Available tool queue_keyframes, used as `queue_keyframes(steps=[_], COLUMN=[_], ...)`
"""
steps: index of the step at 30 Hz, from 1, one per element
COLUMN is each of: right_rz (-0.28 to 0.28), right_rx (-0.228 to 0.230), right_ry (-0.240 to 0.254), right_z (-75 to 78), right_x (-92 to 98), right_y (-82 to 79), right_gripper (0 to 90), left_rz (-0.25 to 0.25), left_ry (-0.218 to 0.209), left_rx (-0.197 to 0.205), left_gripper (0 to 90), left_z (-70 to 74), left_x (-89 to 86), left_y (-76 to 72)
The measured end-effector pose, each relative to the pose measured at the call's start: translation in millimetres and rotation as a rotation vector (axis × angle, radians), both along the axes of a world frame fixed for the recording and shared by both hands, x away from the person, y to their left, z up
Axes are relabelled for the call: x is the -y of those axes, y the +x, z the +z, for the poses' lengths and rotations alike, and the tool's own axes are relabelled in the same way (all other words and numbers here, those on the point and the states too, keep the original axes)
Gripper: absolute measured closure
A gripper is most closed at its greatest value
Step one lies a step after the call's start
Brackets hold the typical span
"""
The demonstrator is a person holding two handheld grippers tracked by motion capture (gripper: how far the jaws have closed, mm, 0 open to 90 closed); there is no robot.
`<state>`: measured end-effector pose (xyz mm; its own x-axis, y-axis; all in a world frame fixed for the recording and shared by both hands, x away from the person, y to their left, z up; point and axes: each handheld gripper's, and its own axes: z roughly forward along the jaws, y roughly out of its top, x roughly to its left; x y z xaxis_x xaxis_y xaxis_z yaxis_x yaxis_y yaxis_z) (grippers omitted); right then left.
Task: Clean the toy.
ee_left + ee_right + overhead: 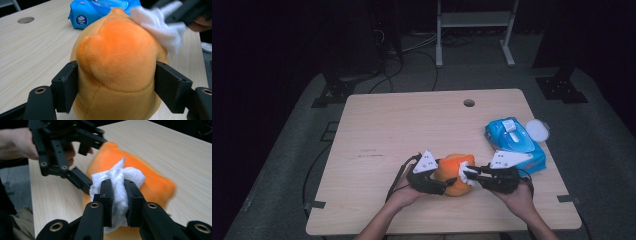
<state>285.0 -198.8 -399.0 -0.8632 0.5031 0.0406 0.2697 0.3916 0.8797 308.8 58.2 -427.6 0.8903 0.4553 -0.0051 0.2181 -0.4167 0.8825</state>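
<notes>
A: From the high view, where does the orange plush toy (453,172) sit?

B: On the near part of the wooden table (377,125), about midway across, squeezed between the two tools. The left gripper (443,186) comes at it from the left, the right gripper (468,173) from the right, each in one of the person's hands.

A: Can you read the jaws from up there?

B: Not well; they are small and dark. The left gripper view settles one side: its two black pads (65,88) press against both flanks of the plush toy (115,65), so it is clamped on the toy. That view also shows the white wet wipe (160,27) lying against the toy's far upper right side.

A: And the right one?

B: The right gripper view looks straight down its own jaws, pinched tight on the bunched wet wipe (117,185), which touches the orange fabric (150,182) behind it. The same view shows the left gripper (83,163) from outside, one jaw low against the toy's left edge, the other above the toy's far end.

A: Anything else on the table?

B: A blue pack of wet wipes (514,142) lies to the right, just beyond the right hand; the left gripper view shows its printed logo (81,20). A round cable hole (469,103) sits near the far edge.
</notes>
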Motion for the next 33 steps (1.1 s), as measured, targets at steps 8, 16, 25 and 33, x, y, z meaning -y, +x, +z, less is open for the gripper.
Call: queue_keyframes(steps=[8, 16, 25, 33], right_rz=[-0.065, -0.078, 0.0, -0.078], right_rx=[0.029, 0.006, 0.057, 0.044], right_ry=[-0.029, -0.02, -0.045, -0.039], right_z=[1.2, -1.5, 5.5, 4.5], right_x=[14.7, 18.7, -6.3, 21.2], right_y=[7.1, 7.1, -7.0, 1.9], right_gripper=[77.1, 77.1, 77.2, 77.1], left_rz=[-0.034, -0.016, -0.018, -0.088], left_ry=[0.001, -0.037, -0.02, -0.005], left_rx=[0.009, -0.002, 0.009, 0.049], left_gripper=[26.2, 18.4, 26.7, 23.2], left_z=[-0.5, -3.9, -6.8, -3.8], left_x=[-1.4, 0.7, 5.9, 11.5], left_y=[-1.6, 0.7, -7.4, -14.2])
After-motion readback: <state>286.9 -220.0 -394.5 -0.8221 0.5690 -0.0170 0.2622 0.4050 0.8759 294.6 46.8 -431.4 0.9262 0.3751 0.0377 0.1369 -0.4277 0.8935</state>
